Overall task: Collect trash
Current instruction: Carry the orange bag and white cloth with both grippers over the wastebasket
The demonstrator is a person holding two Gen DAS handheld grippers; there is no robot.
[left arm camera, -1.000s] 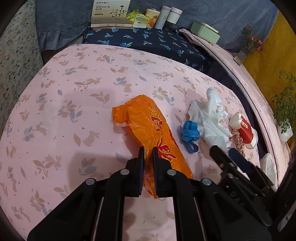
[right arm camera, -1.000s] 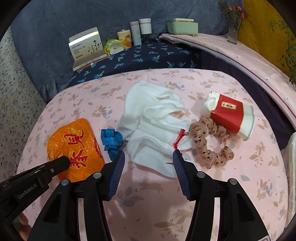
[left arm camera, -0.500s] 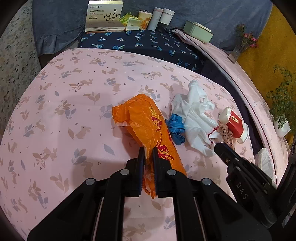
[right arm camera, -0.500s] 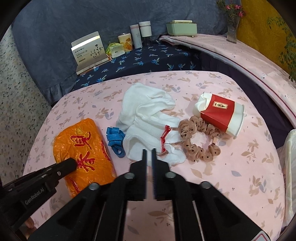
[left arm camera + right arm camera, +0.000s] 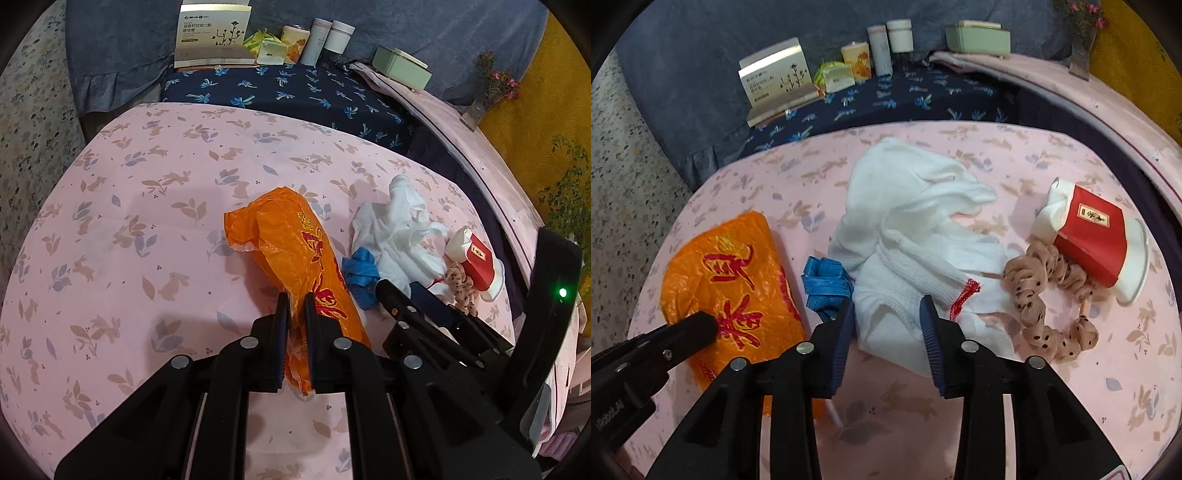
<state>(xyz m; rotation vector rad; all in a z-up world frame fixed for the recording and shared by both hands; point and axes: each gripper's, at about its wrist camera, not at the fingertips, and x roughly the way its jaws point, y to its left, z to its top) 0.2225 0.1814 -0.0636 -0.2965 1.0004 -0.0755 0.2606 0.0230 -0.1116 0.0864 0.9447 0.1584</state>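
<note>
An orange plastic bag [image 5: 295, 236] with red print lies on the pink patterned tablecloth [image 5: 147, 206], and my left gripper [image 5: 295, 295] is shut on its near end. To its right sit a blue strap bundle [image 5: 825, 282], a crumpled white cloth [image 5: 916, 229], a tan dotted scrunchie [image 5: 1045, 295] and a red-and-white carton [image 5: 1097, 236] on its side. My right gripper [image 5: 887, 304] hangs low over the near edge of the white cloth. Its jaws are opening, with cloth between the fingers and the pads not pressing it. In the right wrist view the orange bag [image 5: 727, 273] lies at the left.
Behind the table, a navy patterned surface [image 5: 295, 96] carries a printed box [image 5: 212, 35], a small tin, two bottles and a pale green box [image 5: 400, 68]. A vase of flowers [image 5: 487, 96] stands at the back right. The table edge drops off at the left.
The right gripper's jaws shut, then parted again, and it came down closer to the white cloth. The left gripper keeps its hold on the orange bag.
</note>
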